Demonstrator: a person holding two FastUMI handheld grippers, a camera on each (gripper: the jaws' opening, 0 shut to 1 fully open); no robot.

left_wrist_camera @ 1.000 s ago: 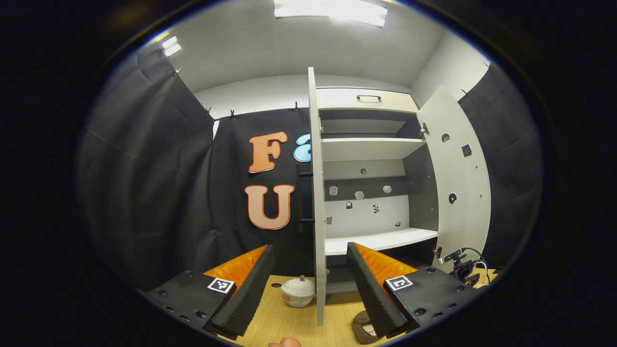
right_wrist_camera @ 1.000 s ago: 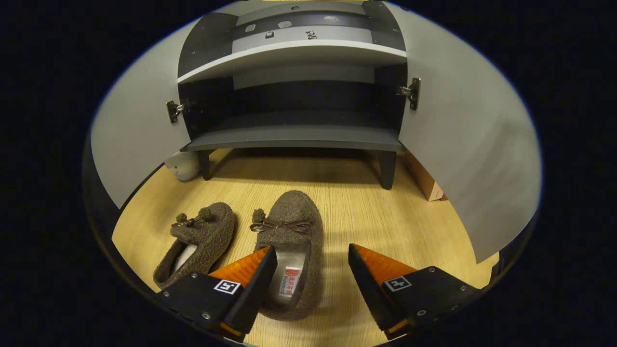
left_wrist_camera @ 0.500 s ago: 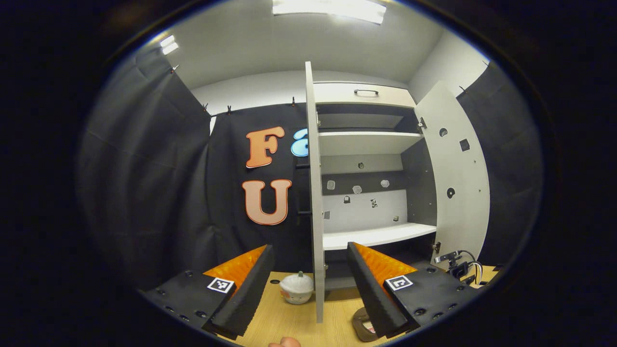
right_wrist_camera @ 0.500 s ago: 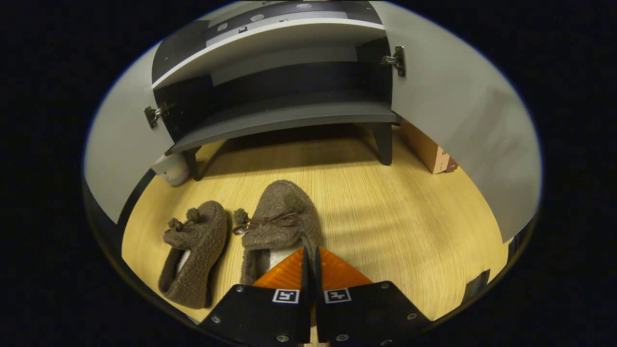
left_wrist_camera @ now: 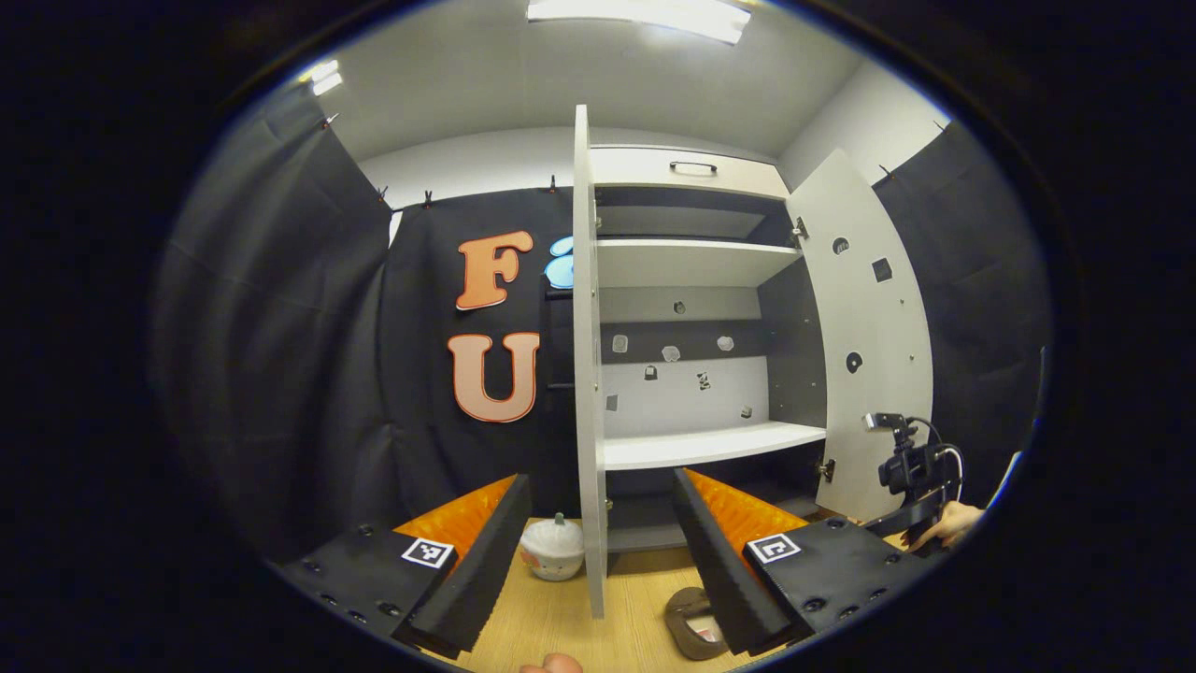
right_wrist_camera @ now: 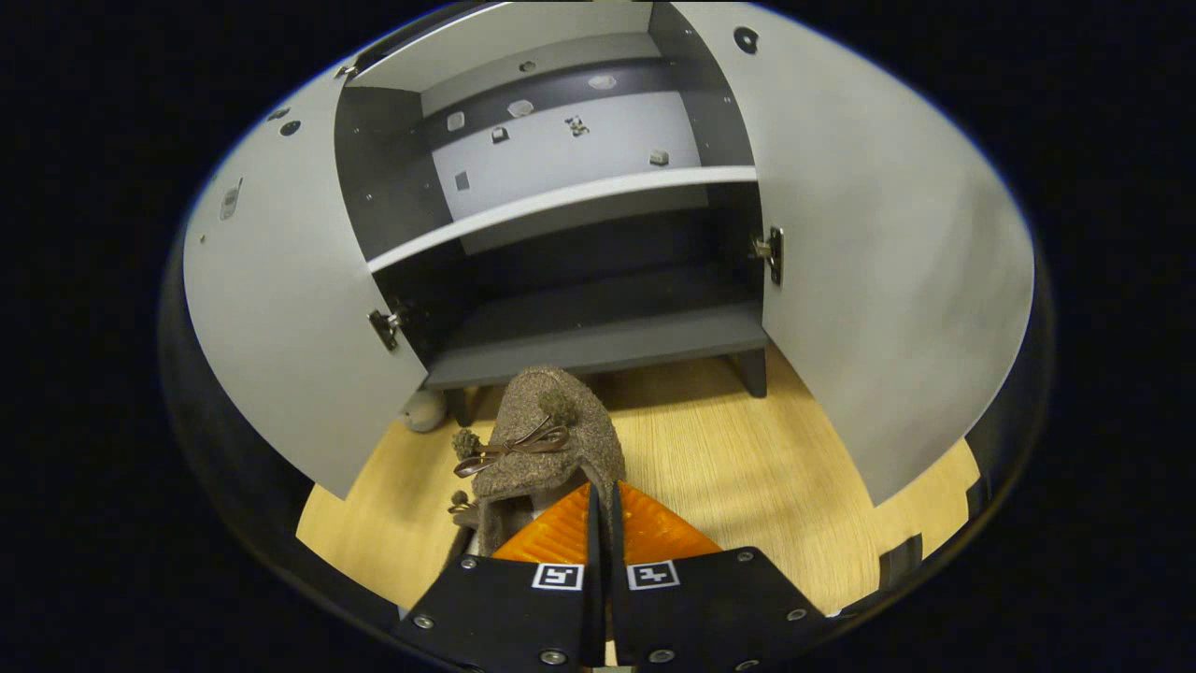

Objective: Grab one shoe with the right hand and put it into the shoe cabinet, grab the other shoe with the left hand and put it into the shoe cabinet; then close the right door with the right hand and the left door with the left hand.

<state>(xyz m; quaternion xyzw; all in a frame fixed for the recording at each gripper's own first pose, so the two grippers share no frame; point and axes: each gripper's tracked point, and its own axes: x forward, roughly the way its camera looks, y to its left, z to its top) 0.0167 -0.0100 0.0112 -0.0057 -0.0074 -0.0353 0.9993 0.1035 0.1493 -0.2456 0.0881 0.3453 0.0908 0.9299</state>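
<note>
Shoe [right_wrist_camera: 547,439] lifted off floor, right tool [right_wrist_camera: 603,523] clenched on it, left tool [left_wrist_camera: 598,533] wide open.

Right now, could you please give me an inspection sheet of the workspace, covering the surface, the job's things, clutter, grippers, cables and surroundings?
Surface: light wooden floor.
Job's things: brown fuzzy shoe lifted off the floor, toe toward the shoe cabinet; second shoe on the floor; left door and right door both open; bottom shelf bare.
Clutter: small white pumpkin-shaped ornament beside the cabinet.
Grippers: right gripper fingers closed on the shoe's rim; left gripper fingers apart, holding nothing.
Cables: a looped cable on the right gripper.
Surroundings: black cloth wall, ceiling light, a hand.
</note>
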